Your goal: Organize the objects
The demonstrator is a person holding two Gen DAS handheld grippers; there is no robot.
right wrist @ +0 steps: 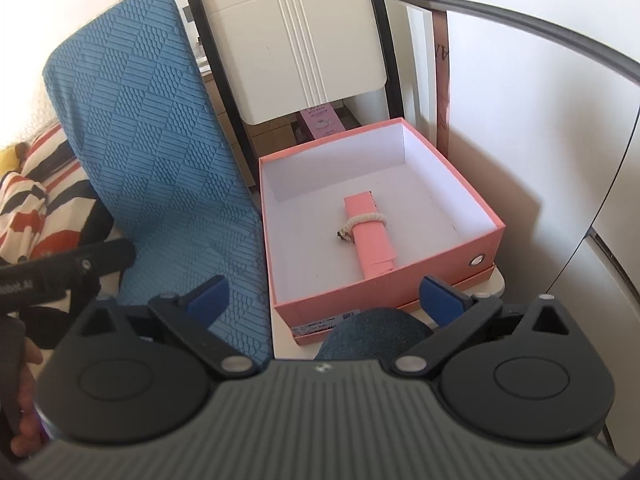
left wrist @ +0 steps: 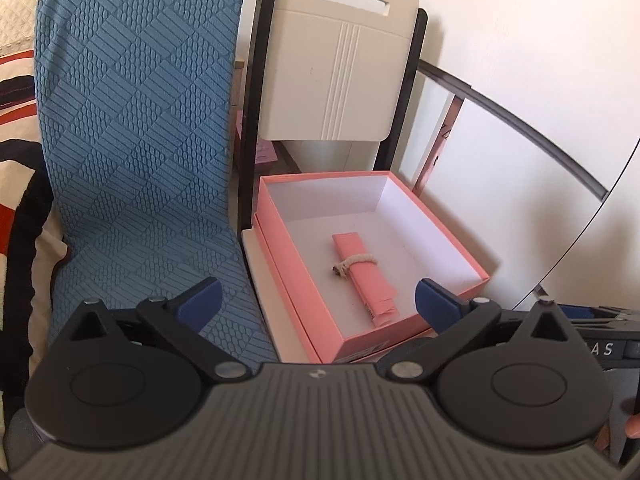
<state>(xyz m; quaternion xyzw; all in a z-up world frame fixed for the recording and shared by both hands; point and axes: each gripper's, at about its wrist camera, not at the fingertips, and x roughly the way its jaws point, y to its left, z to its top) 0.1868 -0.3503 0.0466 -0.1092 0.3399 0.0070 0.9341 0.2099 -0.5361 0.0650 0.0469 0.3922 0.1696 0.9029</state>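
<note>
Both tongs, left tongs (left wrist: 316, 296) and right tongs (right wrist: 326, 298), gape wide, holding nothing; pink box (right wrist: 486, 240) sits at 12 o'clock of them; rolled pink pouch (right wrist: 370, 232) lies inside.

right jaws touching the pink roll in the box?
Apart. The right wrist view shows the right gripper open outside the box's near wall, with the roll lying on the floor inside.

Not much to read here. The other gripper's body (left wrist: 608, 350) at the right edge of the left wrist view shows white letters "AS". In the right wrist view a black handle (right wrist: 60, 268) reads "obot.AI", cut off at the edge. The pink box's label (right wrist: 324, 326) is too small.
</note>
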